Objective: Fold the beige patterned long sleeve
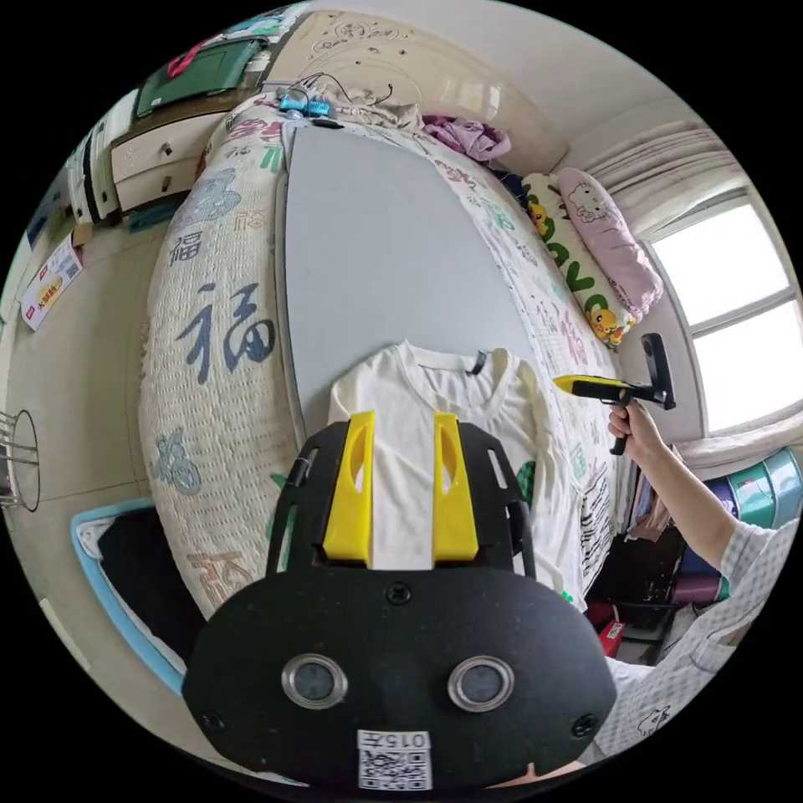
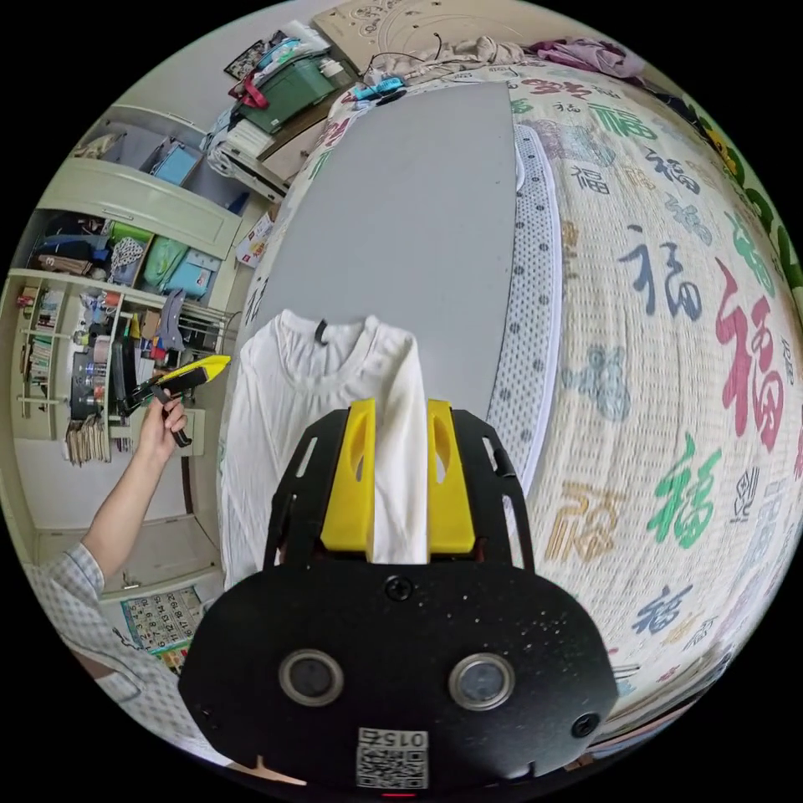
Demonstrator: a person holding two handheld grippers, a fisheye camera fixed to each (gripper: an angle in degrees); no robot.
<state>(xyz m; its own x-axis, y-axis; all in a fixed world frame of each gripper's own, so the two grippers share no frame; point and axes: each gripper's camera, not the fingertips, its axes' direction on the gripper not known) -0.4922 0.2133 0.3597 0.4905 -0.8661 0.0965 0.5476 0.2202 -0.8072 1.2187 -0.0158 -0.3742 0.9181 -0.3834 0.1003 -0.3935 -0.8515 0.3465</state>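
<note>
Lying flat near grey board (image 1: 376, 242) edge: shirt (image 1: 418, 468).

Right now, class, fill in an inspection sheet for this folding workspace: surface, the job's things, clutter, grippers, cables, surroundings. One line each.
Surface: grey mat laid along a bed with a quilt printed with characters.
Job's things: cream long sleeve shirt lies flat at the near end of the mat, collar away from the person, sleeves folded inward.
Clutter: purple clothes and a blue object at the bed's far end.
Grippers: left gripper and right gripper hover open above the shirt, holding nothing.
Cables: dark cord near the blue object.
Surroundings: pillows, window, open shelves.
</note>
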